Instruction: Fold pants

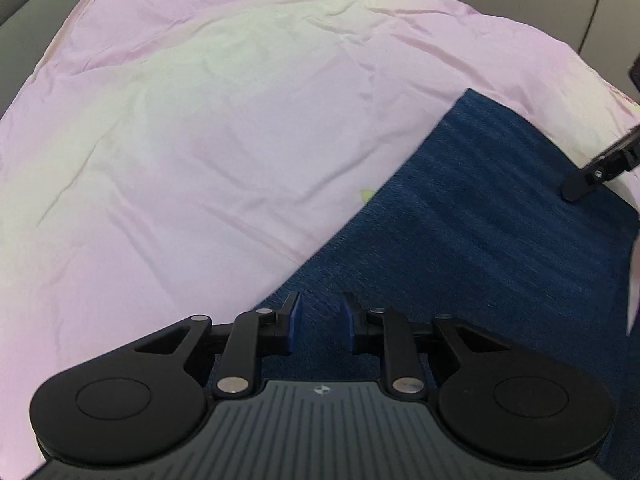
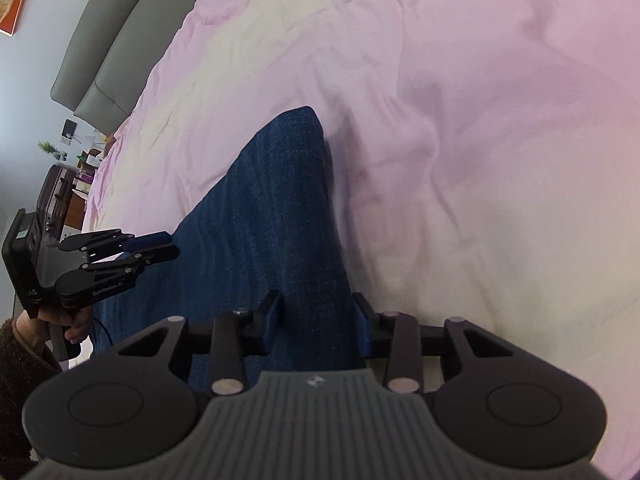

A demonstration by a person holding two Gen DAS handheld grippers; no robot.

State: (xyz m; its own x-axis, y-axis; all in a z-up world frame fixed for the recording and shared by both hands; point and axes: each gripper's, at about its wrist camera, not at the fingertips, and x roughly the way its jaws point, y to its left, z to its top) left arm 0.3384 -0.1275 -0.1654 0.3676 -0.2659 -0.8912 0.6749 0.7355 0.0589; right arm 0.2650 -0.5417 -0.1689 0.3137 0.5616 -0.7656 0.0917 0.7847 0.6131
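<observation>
The dark blue jeans (image 2: 276, 216) are lying flat on a soft, wrinkly pink bedsheet (image 1: 192, 152) — the denim is looking rough and stripy. The left gripper (image 1: 320, 320) is hovering over the jeans' edge at 6 o'clock, its blue-padded fingers apart and holding nothing. The right gripper (image 2: 318, 320) is spreading its fingers wide around a long pointed fold of denim — not squeezing it. The other gripper's black tip is poking in at 3 o'clock.
</observation>
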